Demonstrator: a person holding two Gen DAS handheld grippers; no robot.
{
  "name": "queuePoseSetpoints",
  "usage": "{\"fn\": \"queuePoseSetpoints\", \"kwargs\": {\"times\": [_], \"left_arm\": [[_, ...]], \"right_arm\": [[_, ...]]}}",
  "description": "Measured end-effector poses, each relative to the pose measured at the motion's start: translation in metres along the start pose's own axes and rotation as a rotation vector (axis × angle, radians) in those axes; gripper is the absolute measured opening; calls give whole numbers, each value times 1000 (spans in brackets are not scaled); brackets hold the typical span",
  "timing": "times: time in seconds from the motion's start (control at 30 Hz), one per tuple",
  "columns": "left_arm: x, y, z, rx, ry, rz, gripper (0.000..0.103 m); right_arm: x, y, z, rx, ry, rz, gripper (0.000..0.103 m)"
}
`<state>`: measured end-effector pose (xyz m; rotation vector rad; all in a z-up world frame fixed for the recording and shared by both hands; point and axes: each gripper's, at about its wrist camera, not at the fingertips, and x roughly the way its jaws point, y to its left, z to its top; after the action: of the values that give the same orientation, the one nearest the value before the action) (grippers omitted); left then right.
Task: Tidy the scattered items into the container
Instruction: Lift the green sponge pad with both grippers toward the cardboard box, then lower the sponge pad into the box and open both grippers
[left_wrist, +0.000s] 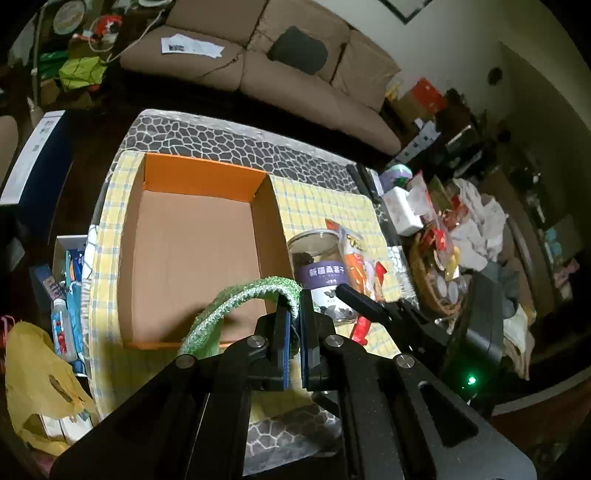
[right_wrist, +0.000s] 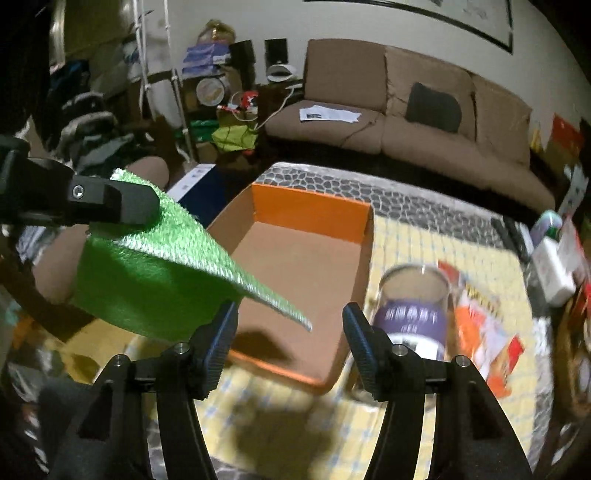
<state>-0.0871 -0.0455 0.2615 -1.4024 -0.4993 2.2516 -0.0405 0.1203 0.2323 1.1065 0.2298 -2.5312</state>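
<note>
An open cardboard box (left_wrist: 192, 251) with orange walls lies on a yellow checked cloth; it holds nothing. It also shows in the right wrist view (right_wrist: 306, 273). My left gripper (left_wrist: 294, 325) is shut on a green scouring pad (left_wrist: 240, 301), which hangs over the box's near edge; the pad also shows in the right wrist view (right_wrist: 155, 273), with a left finger (right_wrist: 110, 203) on it. My right gripper (right_wrist: 290, 328) is open and empty, above the box's near right corner. A clear jar with a purple label (left_wrist: 325, 273) (right_wrist: 413, 314) and an orange snack packet (left_wrist: 360, 266) (right_wrist: 484, 332) stand right of the box.
The cloth (left_wrist: 325, 203) covers a pebble-patterned table (left_wrist: 221, 136). A wicker basket of sweets (left_wrist: 439, 266) and a white tissue box (left_wrist: 400, 210) sit at the right. A brown sofa (left_wrist: 295, 70) is behind. A yellow bag (left_wrist: 37, 380) and boxes lie left.
</note>
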Motion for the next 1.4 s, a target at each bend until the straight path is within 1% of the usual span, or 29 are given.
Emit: {"fn": "queuePoseSetpoints", "kwargs": {"times": [0.1,0.13,0.17,0.2,0.23,0.27,0.33,0.43,0.5,0.57,0.63,0.7,0.8,0.9,0.97,1.03,1.17,1.23,1.3,1.4], "left_arm": [[6,-3,10,14,13,-2,4],[8,-4,15,17,14,-2,4],[10,-5,20,20,13,-2,4],[13,-5,26,22,13,-7,4],[15,-5,32,24,12,-7,4],[18,-6,36,26,12,-7,4],[24,-4,46,33,11,-9,4],[35,3,60,36,9,-22,4],[46,12,64,32,18,-36,4],[60,24,65,24,37,-39,4],[81,39,61,12,74,-27,4],[105,59,51,-16,128,11,4],[141,95,32,-77,233,61,5],[160,114,11,-93,301,109,5],[165,118,-1,-78,323,144,5],[165,120,-10,-62,336,173,5],[163,125,-19,-48,353,215,5],[162,127,-18,-54,349,226,5],[158,127,-11,-66,334,229,5],[152,125,6,-68,301,235,5]], "right_arm": [[14,2,8,-38,15,10,60],[19,3,11,-47,21,11,56],[28,3,14,-53,41,19,36],[31,3,14,-52,57,19,11],[38,1,16,-47,68,18,9],[43,-1,19,-49,62,6,12],[49,-4,24,-52,54,-30,12],[57,-18,37,-19,35,-62,11],[63,-27,43,-5,23,-92,11],[73,-35,47,8,27,-97,11],[88,-40,43,21,53,-86,11],[101,-39,33,17,87,-69,11],[118,-29,10,-16,149,-41,11],[135,-13,-14,-75,225,-16,11],[143,0,-27,-114,271,-5,11],[147,8,-35,-129,297,12,11],[151,17,-40,-120,328,53,11],[154,20,-41,-110,342,58,11],[156,21,-39,-98,338,62,11],[163,19,-27,-74,334,26,10]]}}
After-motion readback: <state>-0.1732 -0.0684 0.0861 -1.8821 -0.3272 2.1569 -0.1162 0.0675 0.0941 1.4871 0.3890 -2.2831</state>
